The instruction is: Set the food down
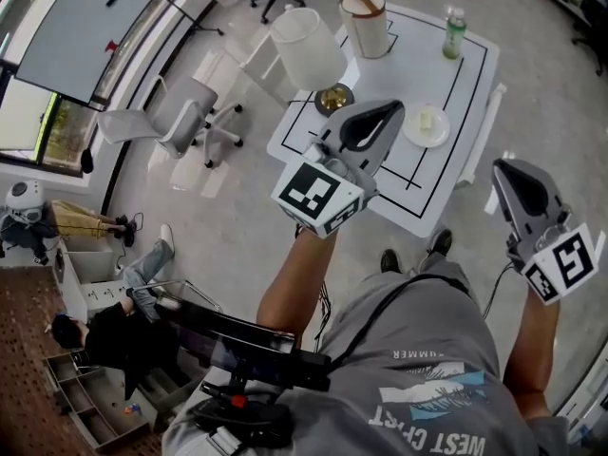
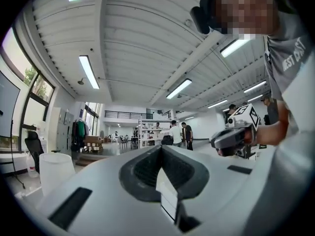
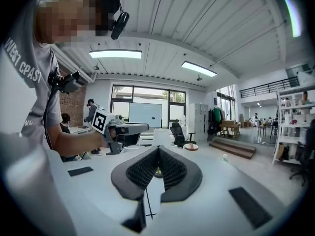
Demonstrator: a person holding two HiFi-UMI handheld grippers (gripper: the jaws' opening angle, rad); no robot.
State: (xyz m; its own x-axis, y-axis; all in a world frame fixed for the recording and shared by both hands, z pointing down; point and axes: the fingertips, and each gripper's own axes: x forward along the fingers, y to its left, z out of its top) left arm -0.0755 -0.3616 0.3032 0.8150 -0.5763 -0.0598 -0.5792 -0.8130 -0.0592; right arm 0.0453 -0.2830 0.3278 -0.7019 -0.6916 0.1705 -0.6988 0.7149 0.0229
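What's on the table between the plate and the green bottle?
Nothing. In the head view the table between the plate and the bottle is bare, save its black lines.

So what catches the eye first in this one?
Two grippers fill the foreground, jaws together and empty: the left gripper over the near edge of a black-lined white table, the right gripper off to its right. The table carries a plate with pale food, a green bottle and a tall white container.

One plate, one bottle, one bowl — two tubs.
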